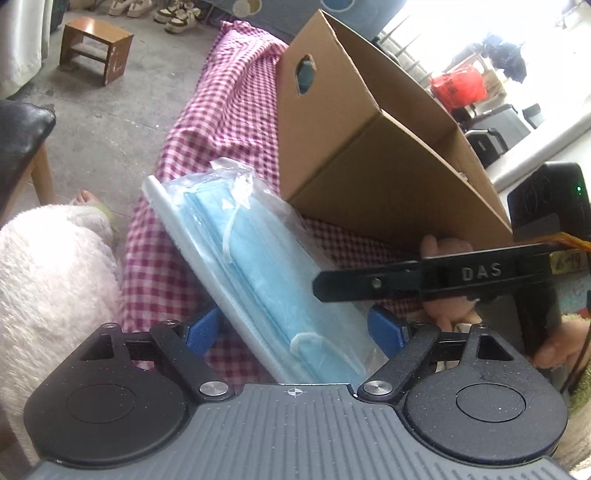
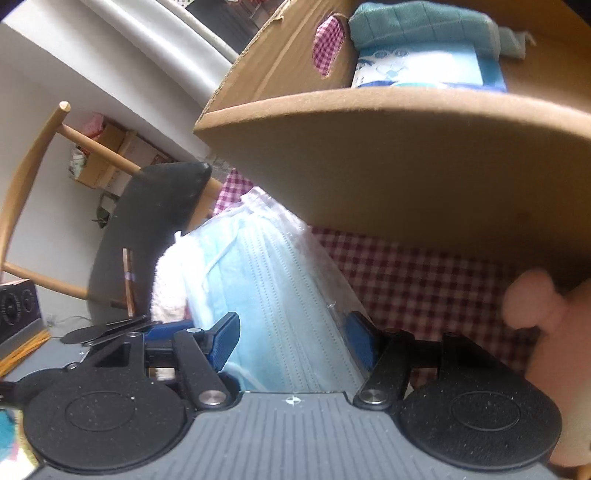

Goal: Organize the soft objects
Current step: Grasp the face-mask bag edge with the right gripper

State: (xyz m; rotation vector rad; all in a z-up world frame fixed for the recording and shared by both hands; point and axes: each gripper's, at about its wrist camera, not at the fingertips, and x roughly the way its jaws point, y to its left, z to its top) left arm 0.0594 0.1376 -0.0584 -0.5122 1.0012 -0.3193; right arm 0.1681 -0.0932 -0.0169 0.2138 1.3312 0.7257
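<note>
Checked pink-and-white cloth (image 1: 236, 122) covers the worktop, with a bare concrete floor and a small wooden stool (image 1: 95, 48) behind it. A cardboard box (image 1: 373, 155) stands on the cloth, and from the right wrist view I can see a teal cloth (image 2: 424, 26) and a blue-and-white packet (image 2: 428, 70) already inside.

The pack of blue face masks (image 1: 266, 273) in its clear wrapper lies tilted against the box's near corner, and it runs between both pairs of tongs. My left tongs (image 1: 295, 328) stand wide, blue pads either side of the pack with cloth showing in the gap, so nothing is gripped there. My right tongs (image 2: 293, 341) sit narrower; the pads look to be against the wrapper's edges, though I cannot tell whether they truly press.

To do this well I would get one firm grip on the pack itself, not on loose film, lift it above the box rim and then lower it in flat. A pink plush toy (image 2: 546, 321) waits just beside the box.
</note>
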